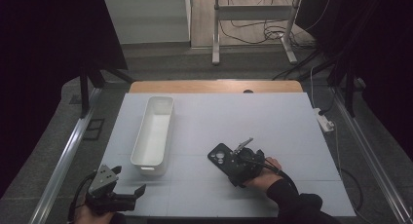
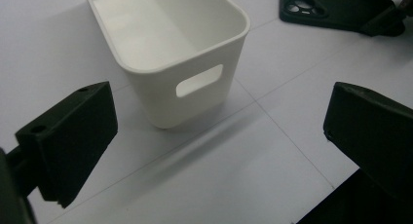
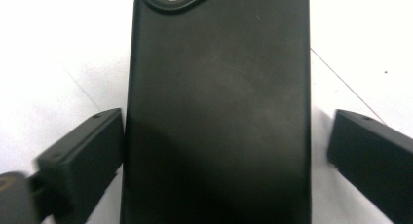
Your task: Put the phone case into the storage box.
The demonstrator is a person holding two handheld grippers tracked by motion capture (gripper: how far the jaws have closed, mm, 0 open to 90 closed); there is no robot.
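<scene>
The right gripper [image 3: 216, 151] has its jaws wide apart either side of a black phone case [image 3: 219, 112] lying flat on the white bench [image 1: 272, 117]; the left one touches its edge, the right one stands clear. The left gripper [image 2: 214, 151] hovers open, empty, near a white bin [image 2: 170, 53].

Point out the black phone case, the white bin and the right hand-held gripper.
black phone case [image 3: 219, 112]: right gripper view, middle of its back.
white bin [image 1: 144, 160]: high view, near rim.
right hand-held gripper [image 3: 221, 151]: right gripper view, midway between its jaws, which straddle the case.
</scene>
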